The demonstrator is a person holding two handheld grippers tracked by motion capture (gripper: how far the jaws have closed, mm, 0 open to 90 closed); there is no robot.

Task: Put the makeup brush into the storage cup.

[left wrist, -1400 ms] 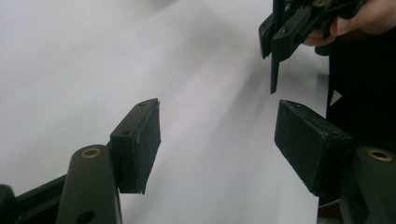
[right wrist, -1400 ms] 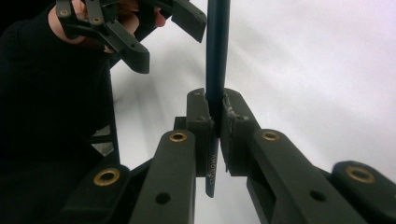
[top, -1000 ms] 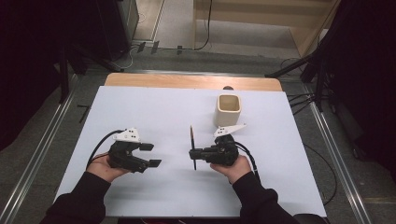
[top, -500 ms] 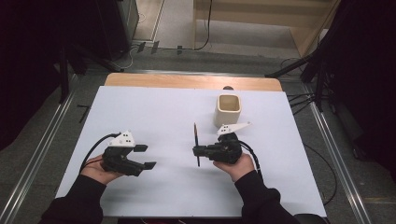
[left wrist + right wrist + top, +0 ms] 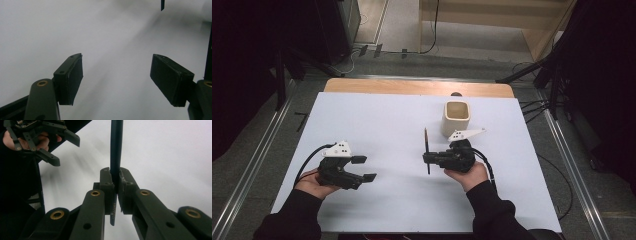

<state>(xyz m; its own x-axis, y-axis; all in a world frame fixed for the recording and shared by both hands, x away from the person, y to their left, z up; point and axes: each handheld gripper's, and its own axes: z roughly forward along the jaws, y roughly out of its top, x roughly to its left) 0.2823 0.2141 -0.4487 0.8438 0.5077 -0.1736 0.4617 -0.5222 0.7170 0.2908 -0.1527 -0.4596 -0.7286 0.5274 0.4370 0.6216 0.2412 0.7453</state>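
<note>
Looking down from the high view, the right hand-held gripper [image 5: 428, 158] sat clamped on a dark pencil [image 5: 426, 145], which ran from roughly 12 to 6 o'clock across its jaws just above the white worktop [image 5: 377, 120]. A cream square pen cup [image 5: 456, 118] stood at about 1 o'clock from that grip, near but apart from it. The left hand-held gripper [image 5: 364, 168] rested at 9 o'clock from the pencil, well apart, its jaws spread and holding nothing. Against the earlier high frames, the pencil and right hand had edged slightly toward 3 o'clock, while the left hand had drawn back toward the near edge.

From the left gripper view, the two black pads [image 5: 72, 77] stood wide open over bare white surface, with the pencil's end [image 5: 162, 4] showing dark at 1 o'clock.

From the right gripper view, the pencil [image 5: 116, 147] rose straight toward 12 o'clock, pinched between fully closed pads, its short end poking out below; the left hand-held gripper [image 5: 62, 151] hung open at 10 o'clock.

My judgement: the pencil was gripped and lifted, and carrying it was the step in hand. Next would call for swinging it over the cup, tipping it upright and releasing it above the opening.
</note>
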